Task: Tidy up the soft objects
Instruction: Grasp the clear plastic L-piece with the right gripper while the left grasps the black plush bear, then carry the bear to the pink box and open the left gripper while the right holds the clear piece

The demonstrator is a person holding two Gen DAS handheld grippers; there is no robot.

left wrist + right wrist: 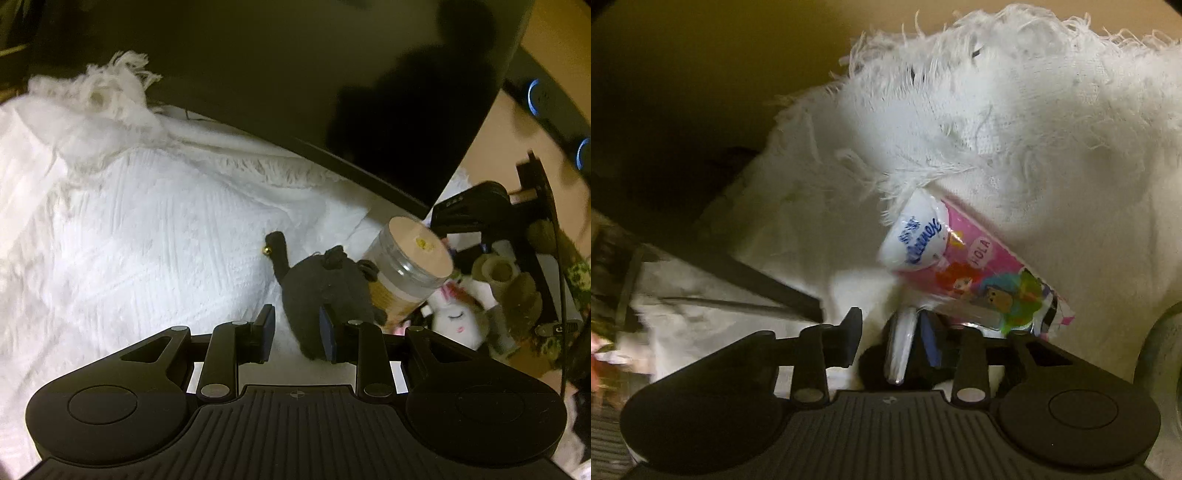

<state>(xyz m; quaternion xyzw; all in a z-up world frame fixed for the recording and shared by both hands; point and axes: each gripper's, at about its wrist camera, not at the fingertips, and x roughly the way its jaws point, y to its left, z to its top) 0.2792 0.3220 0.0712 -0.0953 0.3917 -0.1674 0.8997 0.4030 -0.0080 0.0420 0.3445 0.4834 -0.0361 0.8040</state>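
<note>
On a white fringed blanket (122, 229) that covers most of the surface, in the left wrist view, lies a small dark grey plush toy (327, 295) w/ a thin tail carrying a tiny gold bell. The left gripper (297, 334) hangs just over the toy's lower end: jaws narrow, gap partly open, the right pad against the plush's side, the left pad apart from it over bare blanket. Cannot tell if the toy is really pinched. Just right of the plush, touching it, a clear jar (404, 273) w/ a pale wooden lid lies tilted on its side. Beyond the jar sits a heap of soft things, incl. a white unicorn plush (456, 319) w/ closed eyes and a beige plush (506, 280), partly hidden and blurred. A large dark panel (295, 81) fills the top of that view, edge resting along the blanket.

In the right wrist view, the right gripper (892, 338) has a silvery plastic edge of a pink tissue pack (964, 269) between its pads, near the right pad; the left pad seems to stand off, so a firm grip can't be confirmed. Pack shows cartoon figures, the word "HOLA" and a white end w/ blue script. It lies tilted against the fringed blanket, whose frayed edge (979, 92) bunches up above it. A dark bar (757, 284) crosses at left.
</note>
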